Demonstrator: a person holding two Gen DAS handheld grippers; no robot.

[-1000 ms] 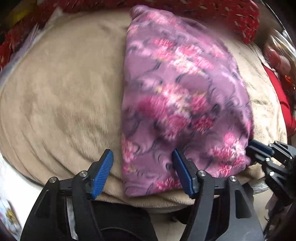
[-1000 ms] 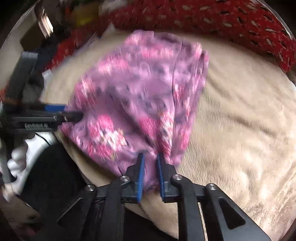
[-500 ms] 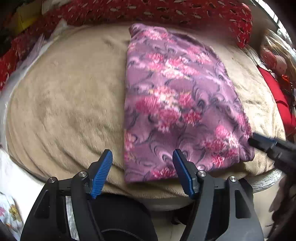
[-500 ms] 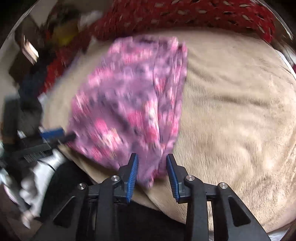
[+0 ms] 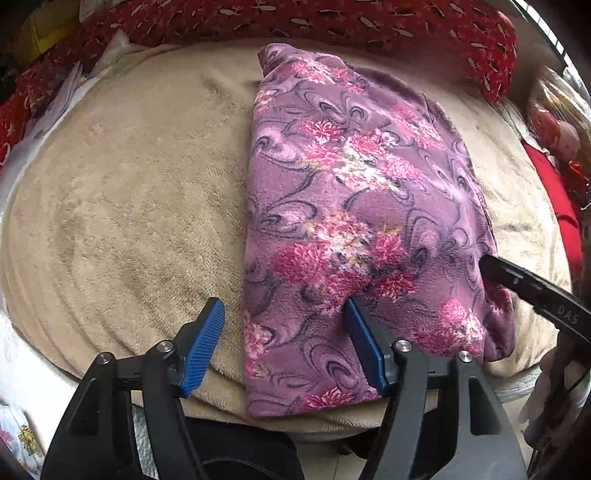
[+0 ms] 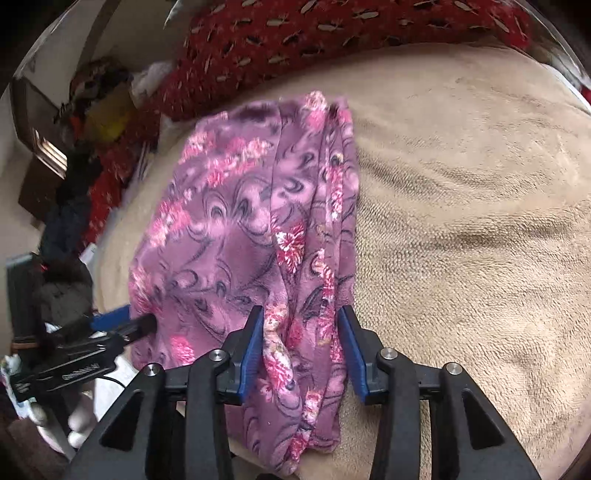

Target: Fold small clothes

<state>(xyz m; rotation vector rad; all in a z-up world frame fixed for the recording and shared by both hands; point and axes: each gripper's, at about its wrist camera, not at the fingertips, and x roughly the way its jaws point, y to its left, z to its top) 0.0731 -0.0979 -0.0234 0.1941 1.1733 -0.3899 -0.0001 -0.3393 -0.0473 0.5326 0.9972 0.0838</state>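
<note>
Purple fleece cloth with pink flowers (image 5: 354,221) lies flat on the tan fuzzy blanket (image 5: 129,206), folded into a long strip. The left gripper (image 5: 284,347) is wide open and holds nothing; its right blue finger rests on the cloth and its left finger is over bare blanket, so the left edge of the near end sits between them. The right gripper (image 6: 299,350) is open too and holds nothing, with the bunched right edge of the same near end between its fingers. From both grippers the strip runs straight away, long way pointing to the red patterned cushion (image 5: 332,26) at the far side. Both grippers are at the near short end, so I think the next fold would carry that end toward the far end. Neither is clearly nearer than the other.
</note>
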